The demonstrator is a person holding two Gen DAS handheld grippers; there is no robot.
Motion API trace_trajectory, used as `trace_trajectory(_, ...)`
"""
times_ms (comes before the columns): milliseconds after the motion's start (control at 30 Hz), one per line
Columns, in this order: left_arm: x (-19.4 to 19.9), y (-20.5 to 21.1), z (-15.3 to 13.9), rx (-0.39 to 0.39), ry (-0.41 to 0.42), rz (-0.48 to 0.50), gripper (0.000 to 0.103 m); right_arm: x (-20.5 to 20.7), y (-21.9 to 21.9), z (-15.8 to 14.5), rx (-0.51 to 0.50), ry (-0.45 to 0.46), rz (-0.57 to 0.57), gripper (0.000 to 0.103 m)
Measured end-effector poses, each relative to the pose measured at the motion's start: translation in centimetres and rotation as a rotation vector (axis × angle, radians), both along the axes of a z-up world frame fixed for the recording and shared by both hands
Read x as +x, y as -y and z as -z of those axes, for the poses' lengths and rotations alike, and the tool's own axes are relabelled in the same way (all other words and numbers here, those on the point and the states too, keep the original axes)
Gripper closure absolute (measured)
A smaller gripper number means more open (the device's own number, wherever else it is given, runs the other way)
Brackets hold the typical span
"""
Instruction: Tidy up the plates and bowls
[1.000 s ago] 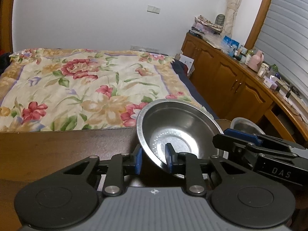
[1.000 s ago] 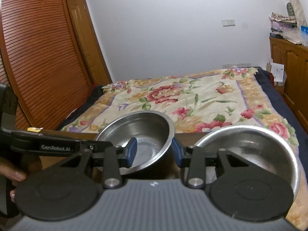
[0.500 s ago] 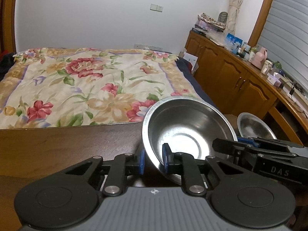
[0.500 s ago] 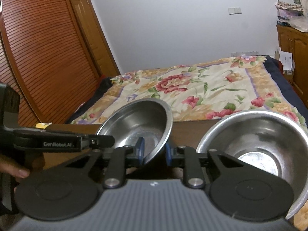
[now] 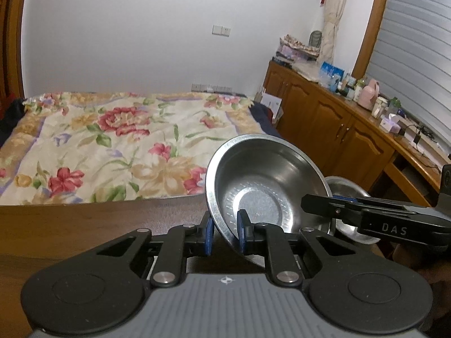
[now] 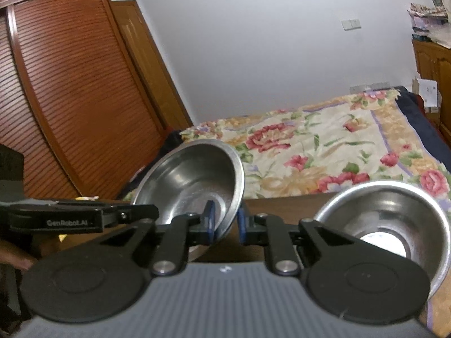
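A steel bowl point(image 5: 267, 180) is tilted with its inside turned towards both cameras. My left gripper point(image 5: 224, 235) is shut on its near left rim, one blue pad inside and one outside. In the right wrist view the same bowl point(image 6: 191, 177) has my right gripper point(image 6: 225, 225) shut on its near right rim. Each gripper shows in the other's view: the right gripper point(image 5: 305, 201) at the bowl's right side, the left gripper point(image 6: 153, 214) at its left. A second steel bowl point(image 5: 348, 191) point(image 6: 389, 214) sits just to the right on the dark wooden table point(image 5: 84, 225).
Beyond the table's far edge lies a bed with a floral quilt point(image 5: 112, 146). A wooden cabinet row point(image 5: 338, 129) cluttered with bottles runs along the right. Slatted wardrobe doors point(image 6: 70, 98) stand on the left. A person's hand point(image 6: 17, 259) shows at the left edge.
Both grippers stood open around the bowl's rim and have since shut on it. The bowl now tilts more steeply, and both cameras sit higher above the table.
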State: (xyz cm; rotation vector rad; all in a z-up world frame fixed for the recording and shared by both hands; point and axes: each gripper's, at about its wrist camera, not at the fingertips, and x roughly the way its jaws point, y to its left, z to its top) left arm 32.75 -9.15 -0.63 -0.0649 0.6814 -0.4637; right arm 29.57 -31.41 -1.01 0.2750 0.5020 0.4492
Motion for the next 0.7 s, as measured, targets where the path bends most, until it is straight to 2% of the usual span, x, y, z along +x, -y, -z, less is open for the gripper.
trace_trajectory(133,-1.4,-0.5,-1.4,-0.003,0.036,-0.004,0.084,-1.0,0.1,-1.1,0.018,0.007,-0.023,0.084)
trace_trajectory(367,-3.3,-0.8,-2.8,-0.028,0.064,0.015,0.084,-3.3,-0.2,-3.0,-0.021,0.042,-0.002,0.084)
trace_trajectory(700,-7.0,-1.0,-3.9,-0.052,0.097,0.052,0.084,-6.6,-0.3,-4.0,-0.055,0.063,0.029,0.084)
